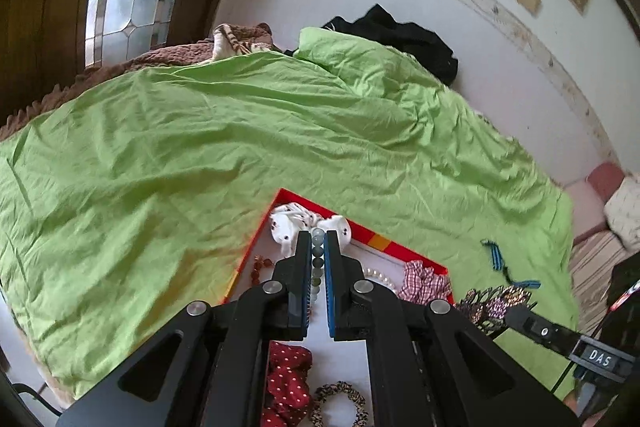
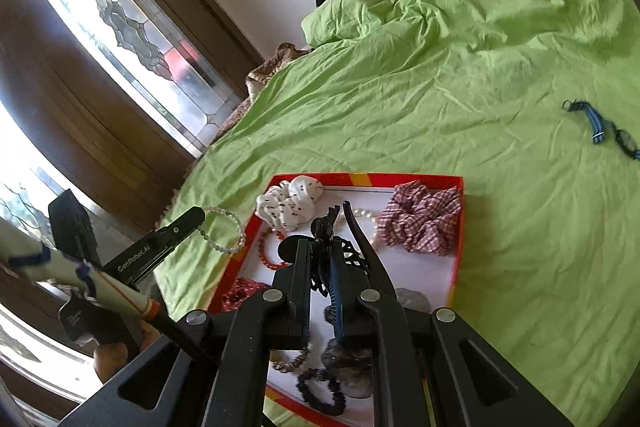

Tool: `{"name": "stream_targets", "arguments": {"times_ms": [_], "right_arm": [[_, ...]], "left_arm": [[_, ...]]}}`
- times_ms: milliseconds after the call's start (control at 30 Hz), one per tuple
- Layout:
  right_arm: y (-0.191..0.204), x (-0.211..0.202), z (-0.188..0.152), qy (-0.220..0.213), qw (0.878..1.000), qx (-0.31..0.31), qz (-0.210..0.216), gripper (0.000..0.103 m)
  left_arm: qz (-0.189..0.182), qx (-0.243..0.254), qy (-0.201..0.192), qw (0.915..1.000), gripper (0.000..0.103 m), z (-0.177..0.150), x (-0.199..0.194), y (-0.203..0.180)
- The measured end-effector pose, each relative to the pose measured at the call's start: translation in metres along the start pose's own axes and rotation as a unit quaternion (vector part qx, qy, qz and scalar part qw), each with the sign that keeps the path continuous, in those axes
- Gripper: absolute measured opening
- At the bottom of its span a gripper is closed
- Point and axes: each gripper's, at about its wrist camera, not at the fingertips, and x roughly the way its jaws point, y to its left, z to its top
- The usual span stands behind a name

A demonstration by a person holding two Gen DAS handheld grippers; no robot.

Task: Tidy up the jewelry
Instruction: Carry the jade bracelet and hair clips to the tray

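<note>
My left gripper (image 1: 318, 239) clamps a pale bead bracelet (image 1: 317, 259); my right gripper (image 2: 325, 247) clamps a black hair claw (image 2: 332, 239) above the red tray (image 2: 458, 227).

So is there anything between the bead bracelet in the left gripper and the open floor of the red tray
Nothing visible blocks it. The left gripper holds the bead bracelet above the red tray; bare white floor lies beneath, between the white scrunchie and pearl bracelet.

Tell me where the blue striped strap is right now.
The blue striped strap lies on the green bedsheet, outside the red tray and off to its right in the right wrist view, apart from everything in the tray.
</note>
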Motion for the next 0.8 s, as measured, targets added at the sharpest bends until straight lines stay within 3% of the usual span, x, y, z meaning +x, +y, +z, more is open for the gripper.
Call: {"name": "stream_targets", "arguments": {"times_ms": [167,367,500,800], "right_arm": [[-0.007,0.007,0.0,0.01,0.998,0.039,0.054,0.009],[-0.021,0.017,0.005,0.017,0.986,0.106,0.128,0.009],[-0.034,0.028,0.006,0.016,0.973,0.152,0.171,0.009],[-0.069,0.068,-0.014,0.051,0.954,0.222,0.194,0.009]], "left_arm": [[-0.045,-0.023,0.007,0.9987,0.006,0.001,0.001,0.005],[-0.085,-0.007,0.018,0.9962,0.006,-0.003,0.007,-0.01],[-0.079,0.001,0.026,0.9965,0.006,-0.006,0.014,-0.016],[-0.045,0.039,0.062,0.9963,0.006,-0.018,0.041,-0.03]]}}
